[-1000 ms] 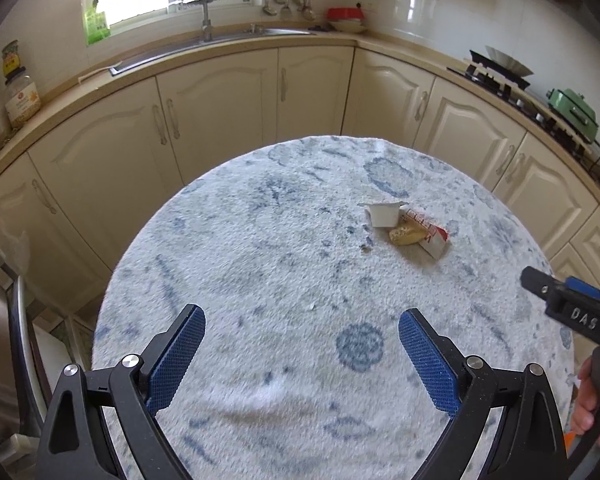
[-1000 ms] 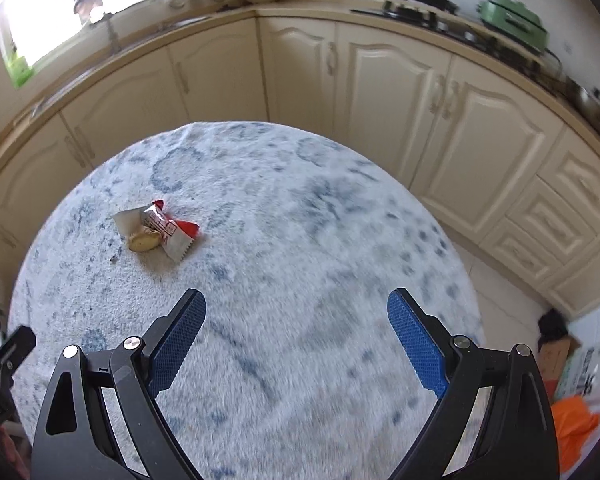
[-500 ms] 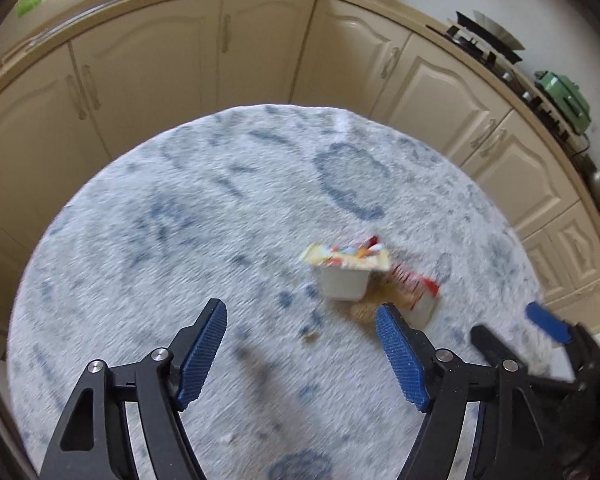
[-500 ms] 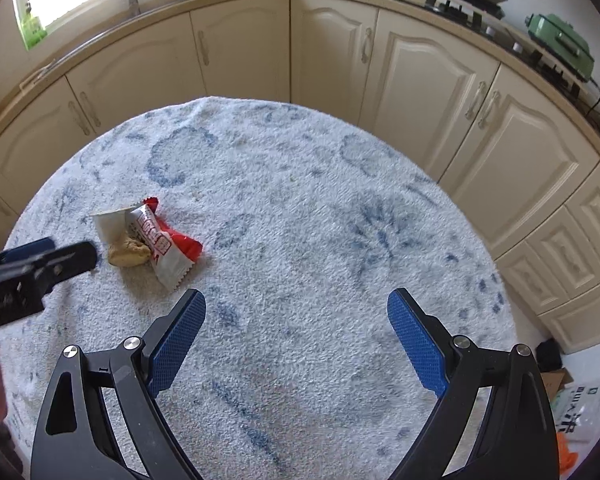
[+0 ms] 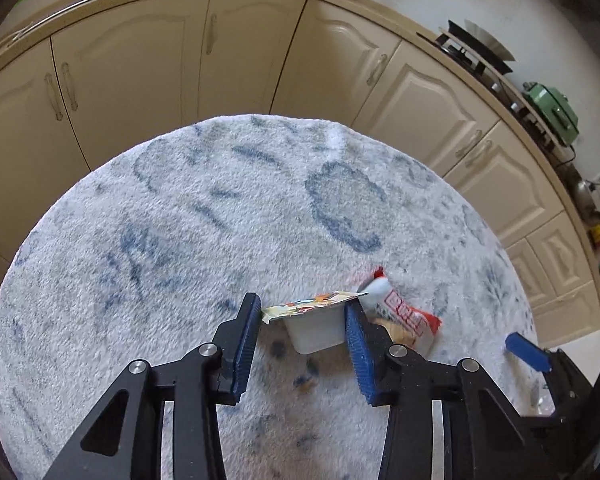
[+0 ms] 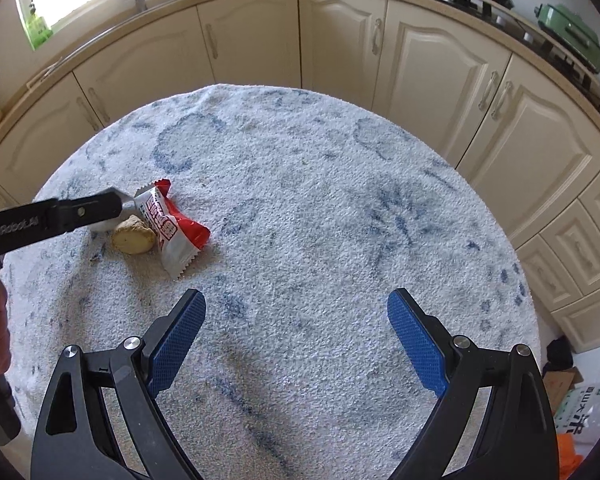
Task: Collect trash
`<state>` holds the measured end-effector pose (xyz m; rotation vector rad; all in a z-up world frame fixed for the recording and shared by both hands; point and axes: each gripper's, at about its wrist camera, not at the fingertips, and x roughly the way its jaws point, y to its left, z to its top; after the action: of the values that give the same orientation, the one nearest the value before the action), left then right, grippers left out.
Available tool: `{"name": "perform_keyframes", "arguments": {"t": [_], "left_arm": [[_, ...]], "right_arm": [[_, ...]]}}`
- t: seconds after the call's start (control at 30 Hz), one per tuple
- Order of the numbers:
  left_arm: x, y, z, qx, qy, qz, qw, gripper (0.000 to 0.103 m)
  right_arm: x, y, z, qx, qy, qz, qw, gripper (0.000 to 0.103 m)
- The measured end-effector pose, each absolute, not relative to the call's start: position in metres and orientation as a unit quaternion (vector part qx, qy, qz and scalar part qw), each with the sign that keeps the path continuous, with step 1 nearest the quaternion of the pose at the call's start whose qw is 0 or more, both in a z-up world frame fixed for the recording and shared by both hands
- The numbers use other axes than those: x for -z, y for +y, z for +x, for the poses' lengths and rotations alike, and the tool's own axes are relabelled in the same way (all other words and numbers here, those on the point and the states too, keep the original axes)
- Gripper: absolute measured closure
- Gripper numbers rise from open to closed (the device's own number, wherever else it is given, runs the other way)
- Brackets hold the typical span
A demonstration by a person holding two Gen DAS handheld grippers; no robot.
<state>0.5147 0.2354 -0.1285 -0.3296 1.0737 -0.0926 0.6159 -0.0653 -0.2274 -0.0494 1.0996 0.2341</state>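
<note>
Three pieces of trash lie close together on the round table [image 5: 180,240], which is covered with a white cloth with blue marks: a small white plastic cup [image 5: 317,330] with a peeled foil lid [image 5: 308,303], a red and white wrapper [image 5: 406,316], and a tan piece of food [image 6: 133,237]. In the left wrist view the left gripper [image 5: 300,320] has its blue fingers [image 5: 244,344] narrowed around the cup, which sits between them toward the right-hand one; that finger touches the cup's side, while the torn edge of the lid reaches the tip of the left-hand finger, with a gap showing between that finger and the cup wall. The cup stands on the cloth, and whether it is firmly gripped cannot be told. The wrapper lies just beside the cup at about 3 o'clock from it, partly behind the right-hand finger, and the tan food peeks out beneath the wrapper. Dark crumbs [image 5: 306,372] dot the cloth at 6 o'clock from the cup. In the right wrist view the right gripper [image 6: 296,320] hangs over bare cloth with its fingers wide apart and nothing between them; the wrapper and food lie at about 10 o'clock from it, well apart from its fingers. Cream cabinets [image 6: 340,40] curve behind the table.
</note>
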Motion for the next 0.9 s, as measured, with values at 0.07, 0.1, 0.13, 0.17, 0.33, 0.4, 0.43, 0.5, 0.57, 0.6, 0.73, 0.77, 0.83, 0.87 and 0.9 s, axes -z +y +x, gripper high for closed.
{"name": "perform_keyframes", "arguments": {"t": [0.07, 0.1, 0.13, 0.17, 0.33, 0.4, 0.43, 0.5, 0.57, 0.6, 0.73, 0.77, 0.83, 0.87, 0.9], "left_arm": [[0.124, 0.237, 0.504, 0.040, 0.507, -0.143, 0.849, 0.065], [0.123, 0.238, 0.497, 0.039, 0.506, -0.135, 0.851, 0.065], [0.123, 0.240, 0.491, 0.041, 0.506, -0.133, 0.851, 0.065], [0.122, 0.241, 0.486, 0.045, 0.506, -0.138, 0.850, 0.065], [0.123, 0.259, 0.460, 0.059, 0.496, -0.166, 0.850, 0.065], [0.123, 0.263, 0.454, 0.067, 0.486, -0.173, 0.854, 0.065], [0.123, 0.266, 0.452, 0.069, 0.481, -0.175, 0.856, 0.064], [0.124, 0.267, 0.450, 0.071, 0.472, -0.172, 0.862, 0.064], [0.124, 0.263, 0.446, 0.071, 0.466, -0.156, 0.868, 0.064], [0.125, 0.262, 0.445, 0.070, 0.462, -0.149, 0.871, 0.063], [0.126, 0.257, 0.444, 0.067, 0.457, -0.140, 0.876, 0.063], [0.127, 0.257, 0.444, 0.066, 0.456, -0.140, 0.876, 0.063], [0.127, 0.255, 0.442, 0.064, 0.454, -0.136, 0.878, 0.063], [0.128, 0.254, 0.442, 0.064, 0.454, -0.132, 0.879, 0.063], [0.128, 0.252, 0.441, 0.062, 0.453, -0.129, 0.880, 0.063]], "right_arm": [[0.225, -0.063, 0.617, -0.119, 0.521, -0.025, 0.845, 0.009], [0.224, -0.060, 0.619, -0.124, 0.523, -0.025, 0.843, 0.009], [0.223, -0.057, 0.622, -0.125, 0.527, -0.024, 0.840, 0.009], [0.223, -0.054, 0.626, -0.126, 0.530, -0.024, 0.838, 0.009], [0.224, -0.039, 0.645, -0.121, 0.538, -0.035, 0.833, 0.009], [0.227, -0.032, 0.653, -0.131, 0.550, -0.030, 0.824, 0.009], [0.229, -0.029, 0.657, -0.136, 0.554, -0.024, 0.821, 0.009], [0.234, -0.021, 0.662, -0.132, 0.559, -0.024, 0.818, 0.009], [0.238, -0.011, 0.662, -0.134, 0.556, -0.039, 0.819, 0.008], [0.240, -0.004, 0.659, -0.131, 0.550, -0.058, 0.823, 0.008], [0.237, 0.008, 0.646, -0.151, 0.527, -0.080, 0.833, 0.019], [0.235, 0.011, 0.644, -0.159, 0.516, -0.086, 0.838, 0.023], [0.233, 0.015, 0.639, -0.183, 0.499, -0.092, 0.842, 0.051], [0.232, 0.017, 0.637, -0.194, 0.500, -0.088, 0.840, 0.057], [0.230, 0.019, 0.634, -0.195, 0.502, -0.093, 0.837, 0.067]]}}
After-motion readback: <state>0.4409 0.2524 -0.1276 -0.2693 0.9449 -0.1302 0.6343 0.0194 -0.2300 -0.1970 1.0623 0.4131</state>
